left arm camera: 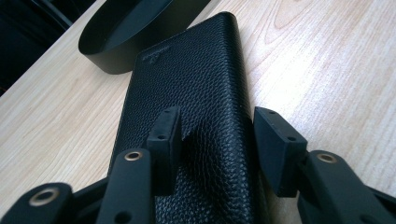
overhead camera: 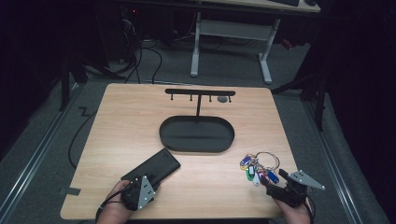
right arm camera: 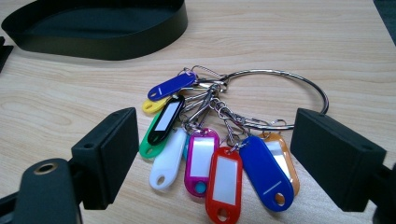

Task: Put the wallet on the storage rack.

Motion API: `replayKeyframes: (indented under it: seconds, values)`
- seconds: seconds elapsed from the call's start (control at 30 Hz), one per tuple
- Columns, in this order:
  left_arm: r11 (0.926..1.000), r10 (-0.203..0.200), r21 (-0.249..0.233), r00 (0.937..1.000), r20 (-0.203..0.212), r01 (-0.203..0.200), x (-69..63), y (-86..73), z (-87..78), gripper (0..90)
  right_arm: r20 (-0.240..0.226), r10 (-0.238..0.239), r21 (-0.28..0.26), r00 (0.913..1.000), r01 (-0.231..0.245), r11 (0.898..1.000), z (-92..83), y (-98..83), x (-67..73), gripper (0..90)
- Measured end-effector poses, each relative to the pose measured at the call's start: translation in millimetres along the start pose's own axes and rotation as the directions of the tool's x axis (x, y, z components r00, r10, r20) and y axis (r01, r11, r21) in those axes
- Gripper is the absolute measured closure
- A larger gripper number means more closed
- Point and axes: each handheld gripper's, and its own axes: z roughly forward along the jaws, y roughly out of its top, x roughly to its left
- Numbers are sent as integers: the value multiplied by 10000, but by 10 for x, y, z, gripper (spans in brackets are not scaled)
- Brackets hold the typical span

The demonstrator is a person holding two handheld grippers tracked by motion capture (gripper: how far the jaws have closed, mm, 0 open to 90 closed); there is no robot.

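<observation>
Straddling the wallet (left arm camera: 187,93), my left fingers (left arm camera: 166,135) stand part-way spread, one over its pebbled black top and the other (left arm camera: 275,149) just past its right edge, above the wood. I cannot tell whether either pad presses the leather; nothing is lifted, and the wallet lies flat on the bench (overhead camera: 121,126), its far end close to the black oval tray (left arm camera: 121,42). From the high view, my left gripper (overhead camera: 140,189) sits at the wallet's (overhead camera: 154,169) near end, close to the bench's front edge, with my hand behind it.

My right fingers (right arm camera: 109,154) are spread wide and hold nothing. One pad stands left of the keyring (right arm camera: 280,74) and the other (right arm camera: 336,158) to its right, both clear of the tags. The coloured tags (right arm camera: 224,179) fan out towards me between the pads: blue, yellow, black, green, white, magenta, red, another blue and orange, all clipped to the big steel ring, which lies flat on the wood. In the high view my right gripper (overhead camera: 271,182) is just beside the bunch (overhead camera: 259,165), near the bench's right front corner.

The tray (overhead camera: 197,135) sits mid-bench between my hands, well beyond both, and a black hook stand (overhead camera: 199,93) rises at its far side.
</observation>
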Motion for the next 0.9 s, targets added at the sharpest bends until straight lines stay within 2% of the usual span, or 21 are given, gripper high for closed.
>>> replayKeyframes:
  seconds: [0.4, 0.5, 0.9]
  values:
    - [9989, 472, -60, 9988, -131, -473, -33, 10, -26, 664, -171, -27, -115, 9999, 25, 9999, -24, 18, 11, 155]
    - [9988, 482, -67, 9987, -177, -483, -40, 17, -32, 695, -219, -106, -200, 9997, 102, 9997, -37, 31, 15, 155]
    - [9983, 568, -123, 9979, -320, -572, -52, 17, -42, 726, -203, -51, -264, 9998, 46, 9996, -60, 34, -18, 155]
